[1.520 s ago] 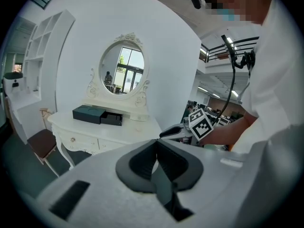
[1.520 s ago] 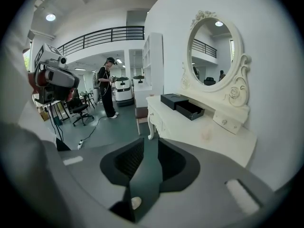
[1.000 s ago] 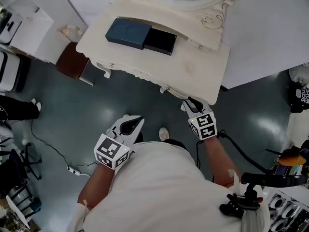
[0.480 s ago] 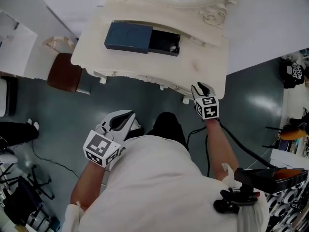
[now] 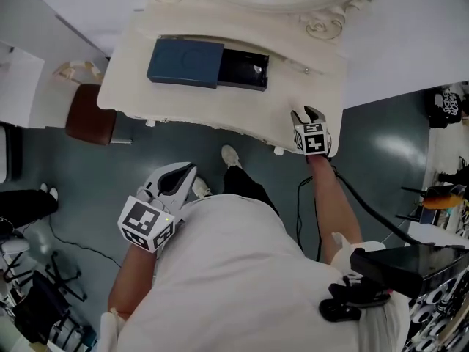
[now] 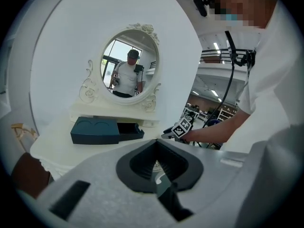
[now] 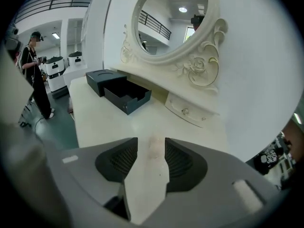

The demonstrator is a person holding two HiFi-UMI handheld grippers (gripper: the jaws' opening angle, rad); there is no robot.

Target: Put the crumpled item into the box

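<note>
A dark blue box point(image 5: 185, 61) lies on the cream dressing table point(image 5: 293, 94), its black drawer point(image 5: 244, 70) pulled out to the right and looking empty. My right gripper point(image 5: 305, 111) hovers over the table's front right corner. Its jaws are opening, with nothing pressed between them. In the right gripper view a faint pale pinkish patch point(image 7: 154, 148) shows on the tabletop between the jaws point(image 7: 151, 141); I cannot tell whether it is the crumpled item. The box point(image 7: 118, 91) lies further ahead to the left. My left gripper point(image 5: 187, 169) hangs over the floor, below the table, shut and empty point(image 6: 157, 144).
An oval mirror point(image 7: 173, 18) in an ornate frame stands at the table's back, with a small knobbed drawer point(image 7: 185, 110) in its base. A brown stool point(image 5: 89, 114) sits left of the table. A cable point(image 5: 366, 215) trails from the right gripper. A person point(image 7: 35, 75) stands far left.
My right gripper has moved forward from below the table's front edge to over its right front corner. The left gripper has drifted slightly left, still above the floor.
</note>
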